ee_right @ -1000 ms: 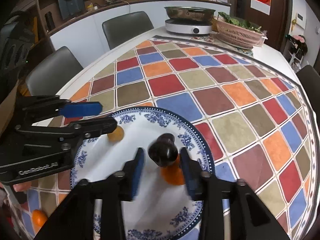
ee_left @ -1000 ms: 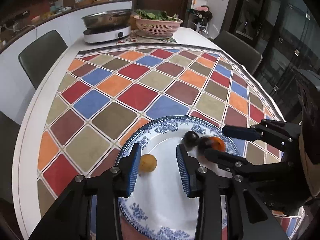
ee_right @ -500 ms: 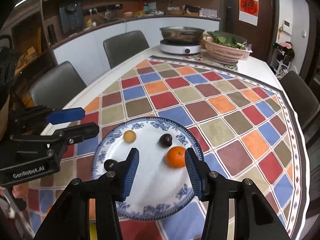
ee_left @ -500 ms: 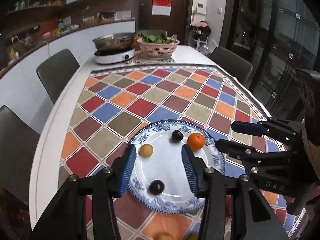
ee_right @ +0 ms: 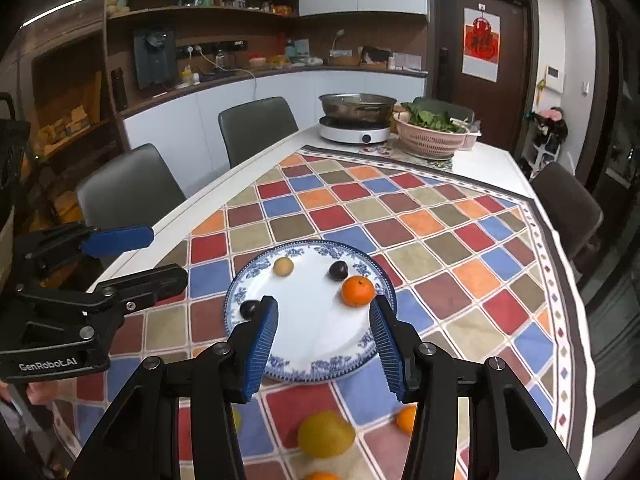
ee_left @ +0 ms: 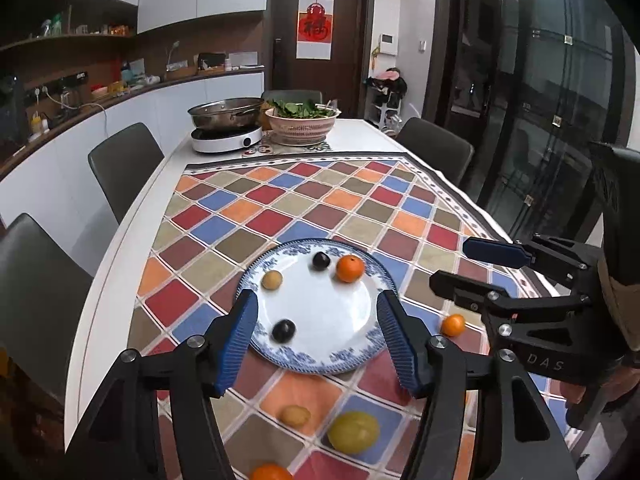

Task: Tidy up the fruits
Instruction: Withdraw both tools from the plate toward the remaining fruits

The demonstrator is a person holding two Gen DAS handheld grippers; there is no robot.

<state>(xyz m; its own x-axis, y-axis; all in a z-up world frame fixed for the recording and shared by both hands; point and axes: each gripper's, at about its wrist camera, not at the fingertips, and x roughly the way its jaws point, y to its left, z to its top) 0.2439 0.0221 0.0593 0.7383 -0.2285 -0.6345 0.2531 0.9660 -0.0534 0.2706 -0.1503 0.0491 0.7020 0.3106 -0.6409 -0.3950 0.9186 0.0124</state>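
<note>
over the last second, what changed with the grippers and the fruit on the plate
Both grippers pulled back and up from the plate. The left gripper and right gripper have just been opening, nothing between the jaws. The dark plum the right one had sits released beside the orange. The yellow fruit stayed put.

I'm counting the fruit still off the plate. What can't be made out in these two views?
- Left wrist view: orange fruit cut off by the bottom edge.
- Left wrist view: small tan fruit blurred, kind unclear.
- Right wrist view: small orange fruit partly behind the right gripper.
- Right wrist view: yellowish fruit almost hidden by a finger.
</note>
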